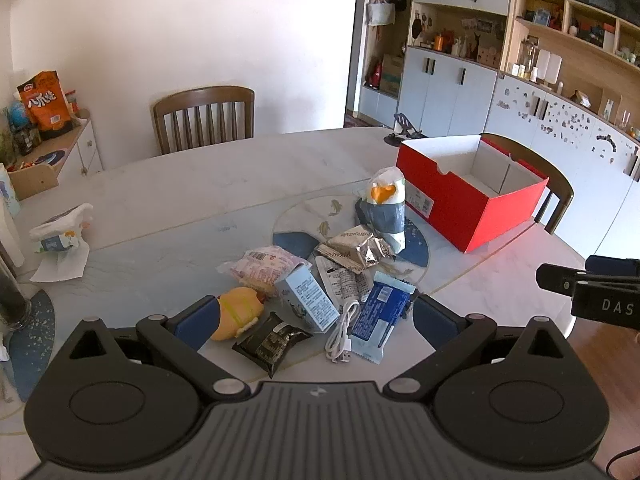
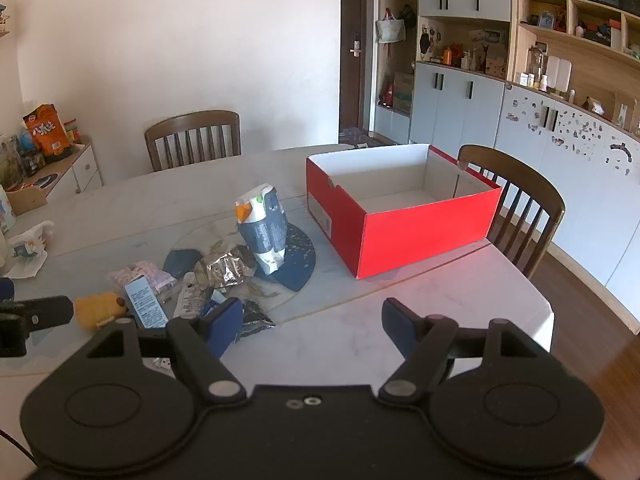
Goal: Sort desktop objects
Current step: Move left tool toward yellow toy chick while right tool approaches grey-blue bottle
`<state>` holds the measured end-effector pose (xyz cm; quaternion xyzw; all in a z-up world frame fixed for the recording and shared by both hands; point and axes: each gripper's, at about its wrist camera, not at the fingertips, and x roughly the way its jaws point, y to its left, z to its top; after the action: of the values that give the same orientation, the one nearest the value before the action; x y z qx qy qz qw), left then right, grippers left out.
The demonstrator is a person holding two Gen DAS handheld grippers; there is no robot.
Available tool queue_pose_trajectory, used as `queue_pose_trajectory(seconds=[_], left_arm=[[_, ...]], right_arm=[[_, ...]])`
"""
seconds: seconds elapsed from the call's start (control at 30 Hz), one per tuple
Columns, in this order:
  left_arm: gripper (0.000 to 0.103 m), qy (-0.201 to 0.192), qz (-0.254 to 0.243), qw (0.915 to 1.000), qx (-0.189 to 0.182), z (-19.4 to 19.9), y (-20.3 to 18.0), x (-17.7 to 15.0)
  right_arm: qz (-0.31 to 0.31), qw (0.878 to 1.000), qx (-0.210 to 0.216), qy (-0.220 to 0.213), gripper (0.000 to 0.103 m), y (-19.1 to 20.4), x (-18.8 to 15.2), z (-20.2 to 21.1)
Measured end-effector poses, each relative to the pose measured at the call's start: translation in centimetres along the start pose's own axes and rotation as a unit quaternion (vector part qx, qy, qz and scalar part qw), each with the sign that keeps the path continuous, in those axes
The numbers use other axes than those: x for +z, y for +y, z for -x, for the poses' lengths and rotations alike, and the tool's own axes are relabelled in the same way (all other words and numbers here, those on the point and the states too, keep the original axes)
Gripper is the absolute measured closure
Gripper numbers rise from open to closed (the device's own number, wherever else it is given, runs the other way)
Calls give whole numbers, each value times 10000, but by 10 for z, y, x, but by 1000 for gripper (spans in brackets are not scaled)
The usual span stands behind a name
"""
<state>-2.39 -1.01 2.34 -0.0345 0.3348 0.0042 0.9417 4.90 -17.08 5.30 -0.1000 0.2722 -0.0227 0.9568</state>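
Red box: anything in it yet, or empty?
Empty as far as can be seen. The red box has no lid, and the right wrist view shows bare white walls and floor. Its near corner is hidden.

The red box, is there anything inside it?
The red box is open on top. Only its white walls and a bare white floor show in the right wrist view. The near front wall hides the nearest strip of floor, so something small there couldn't be seen.
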Motion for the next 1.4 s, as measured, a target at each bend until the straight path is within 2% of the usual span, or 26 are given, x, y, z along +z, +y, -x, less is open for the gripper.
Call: queue_pose_trajectory(seconds=[0.33, 0.8, 1.4], left_arm=[[0, -40, 24, 10000, 51, -1, -1, 0], [0, -134, 44, 9999, -96, -6, -4, 4], [0, -325, 62, 9994, -106, -21, -1, 14]], right_arm=[[19, 10000, 26, 10, 27, 1, 3, -1], [18, 10000, 54, -70, 27, 0, 6, -7], [59, 9998, 186, -47, 27, -1, 17, -35]])
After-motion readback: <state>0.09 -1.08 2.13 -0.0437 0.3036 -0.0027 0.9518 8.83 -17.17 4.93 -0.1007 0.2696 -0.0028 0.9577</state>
